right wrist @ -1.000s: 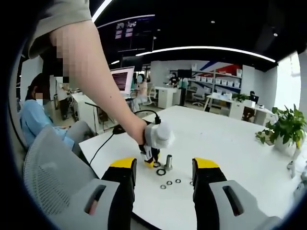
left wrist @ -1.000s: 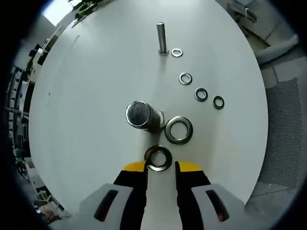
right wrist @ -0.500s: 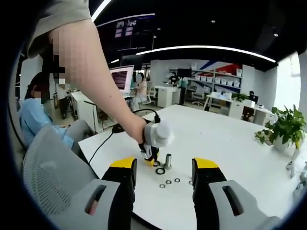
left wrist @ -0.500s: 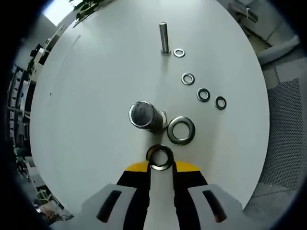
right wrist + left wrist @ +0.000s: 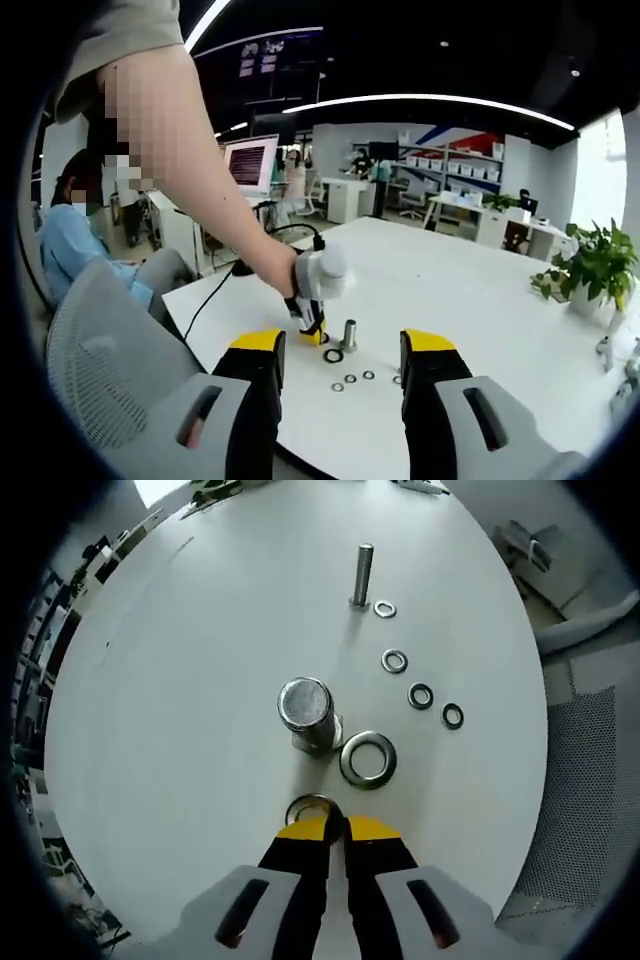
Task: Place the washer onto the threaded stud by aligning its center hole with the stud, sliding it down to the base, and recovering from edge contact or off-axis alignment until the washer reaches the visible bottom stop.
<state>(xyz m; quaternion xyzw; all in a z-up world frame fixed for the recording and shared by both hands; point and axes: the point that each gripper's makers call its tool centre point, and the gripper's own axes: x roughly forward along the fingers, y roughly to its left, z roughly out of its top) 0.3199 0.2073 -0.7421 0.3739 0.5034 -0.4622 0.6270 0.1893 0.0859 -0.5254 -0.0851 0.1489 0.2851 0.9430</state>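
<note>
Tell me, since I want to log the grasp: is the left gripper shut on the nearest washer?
Shut on it. In the left gripper view the left gripper has its jaws almost together, pinching the near edge of the washer.

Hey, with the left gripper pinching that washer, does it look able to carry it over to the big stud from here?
Probably yes. The left gripper is shut on the washer, and bare table lies between it and the big stud. The larger washer sits off to the side.
</note>
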